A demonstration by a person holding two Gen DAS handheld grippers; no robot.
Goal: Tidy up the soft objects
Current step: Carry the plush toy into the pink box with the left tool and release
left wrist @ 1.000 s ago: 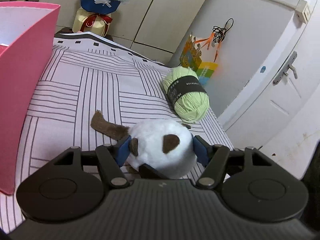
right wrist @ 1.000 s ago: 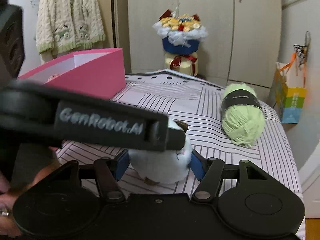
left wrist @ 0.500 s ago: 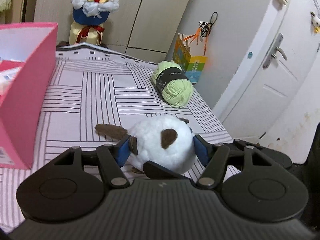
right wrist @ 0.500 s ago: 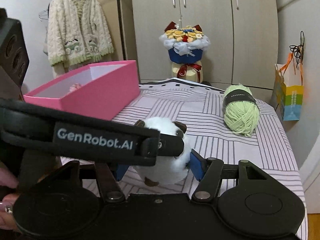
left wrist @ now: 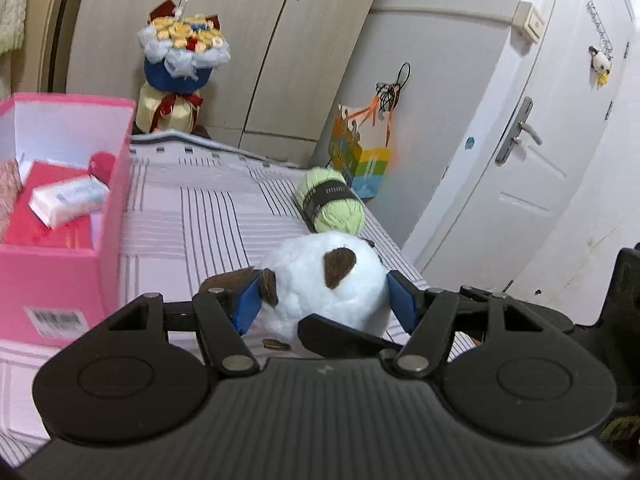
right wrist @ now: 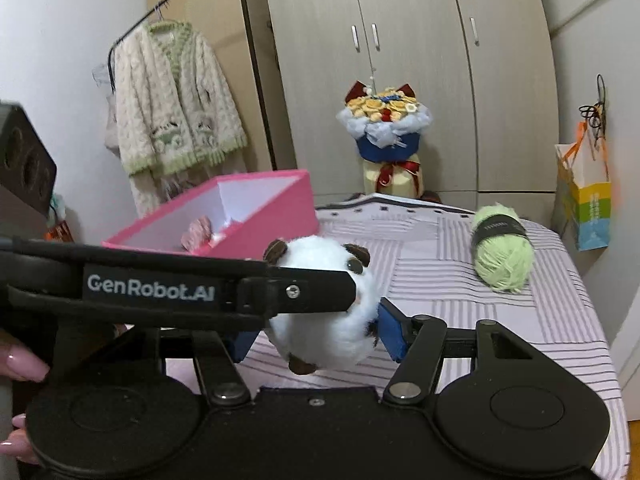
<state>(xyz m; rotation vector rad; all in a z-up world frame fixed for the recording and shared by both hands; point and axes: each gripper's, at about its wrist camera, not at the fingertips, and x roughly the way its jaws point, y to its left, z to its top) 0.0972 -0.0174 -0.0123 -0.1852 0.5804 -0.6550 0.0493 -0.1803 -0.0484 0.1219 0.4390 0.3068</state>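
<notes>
Over a striped bedsheet (left wrist: 208, 216), both the left gripper (left wrist: 324, 300) and right gripper (right wrist: 316, 328) clamp a white plush toy (left wrist: 324, 280). Pink box (left wrist: 60, 272) left, green yarn skein (left wrist: 332, 204) behind; wardrobe (right wrist: 400, 60) beyond.

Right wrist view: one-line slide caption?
Both grippers, right gripper and left gripper, clamp a white plush toy above the striped bed, pink box behind.

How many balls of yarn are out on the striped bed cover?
1: the green yarn ball lies near the cover's far right edge, beyond the plush toy. Others may be hidden inside the pink box.
</notes>
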